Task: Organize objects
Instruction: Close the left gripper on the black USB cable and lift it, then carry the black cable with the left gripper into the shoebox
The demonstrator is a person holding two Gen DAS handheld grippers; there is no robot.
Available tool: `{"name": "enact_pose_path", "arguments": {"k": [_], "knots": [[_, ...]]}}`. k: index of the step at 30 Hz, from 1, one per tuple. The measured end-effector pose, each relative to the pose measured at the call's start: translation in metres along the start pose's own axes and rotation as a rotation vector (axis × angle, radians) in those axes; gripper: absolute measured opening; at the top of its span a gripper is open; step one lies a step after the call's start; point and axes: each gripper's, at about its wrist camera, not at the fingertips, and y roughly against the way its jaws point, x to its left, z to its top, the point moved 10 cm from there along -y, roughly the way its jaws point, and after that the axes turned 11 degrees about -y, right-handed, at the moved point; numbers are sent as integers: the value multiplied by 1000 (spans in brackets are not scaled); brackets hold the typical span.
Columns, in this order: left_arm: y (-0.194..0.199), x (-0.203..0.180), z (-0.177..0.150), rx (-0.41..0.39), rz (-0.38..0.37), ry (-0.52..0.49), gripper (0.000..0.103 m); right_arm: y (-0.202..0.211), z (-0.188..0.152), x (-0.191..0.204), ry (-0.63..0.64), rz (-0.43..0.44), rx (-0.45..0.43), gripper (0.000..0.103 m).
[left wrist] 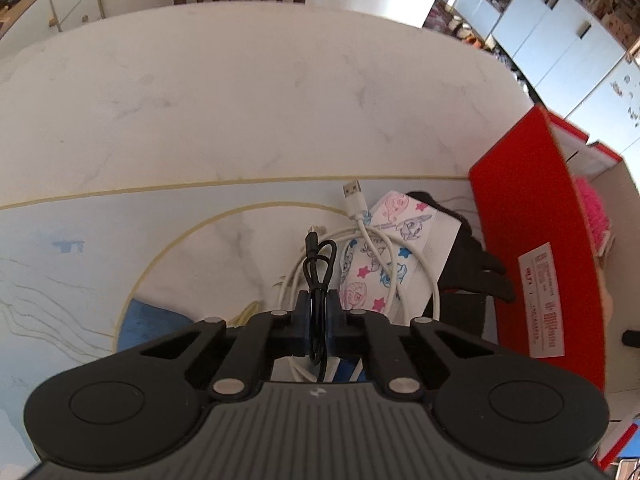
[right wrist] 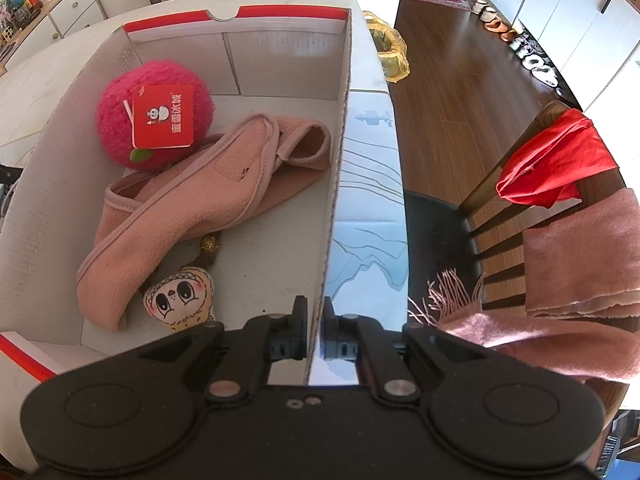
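Seen first from the left wrist, the left tool (left wrist: pixel 318 318) is closed on a looped black cable (left wrist: pixel 318 276), its plug end raised above a white marbled tabletop (left wrist: pixel 240 100). Just beyond the fingers, a coiled white USB cable (left wrist: pixel 362 220) is draped over a cartoon-printed face mask (left wrist: pixel 384 256), which lies partly on a black glove (left wrist: pixel 472 264). The glove is pressed against the outer wall of a red cardboard box (left wrist: pixel 520 208) standing at the right, with a white label stuck to that wall. A pale blue patterned mat (left wrist: pixel 60 248) is spread under the pile. From the right wrist, the right tool (right wrist: pixel 315 328) is shown clamped on the box's thin right-hand side wall (right wrist: pixel 340 152), one finger inside and one outside. Inside the white-lined box, a fuzzy pink plush ball (right wrist: pixel 116 120) carrying a red paper tag (right wrist: pixel 162 116) is set near the far left corner. A pink fleece garment (right wrist: pixel 192 200) is stretched across the floor of the box, touching the ball, and a small cream doll charm (right wrist: pixel 180 300) is tucked by its near end, with a gold bead (right wrist: pixel 211 243) showing at the fleece's edge. Beside the tabletop, a wooden chair (right wrist: pixel 500 184) is hung with a red cloth (right wrist: pixel 560 156) and a pink fringed scarf (right wrist: pixel 580 264).
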Motion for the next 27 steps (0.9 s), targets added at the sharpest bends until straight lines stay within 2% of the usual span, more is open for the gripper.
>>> {"name": "enact_pose_path", "arguments": {"k": [7,14,18,27], "knots": [[46,5,3,-65,-18,21,5,0,0,0,1,1,-1,5],[87,-14,10,-132,-32,-25,4,0,0,1,9,-2,-6,5],[109,-30,17,-181,-55,-48,4,0,0,1,11,0,-8,5],[147,-88,30,-213,-145,-143,4,-1,0,1,19,7,-13,5]]}}
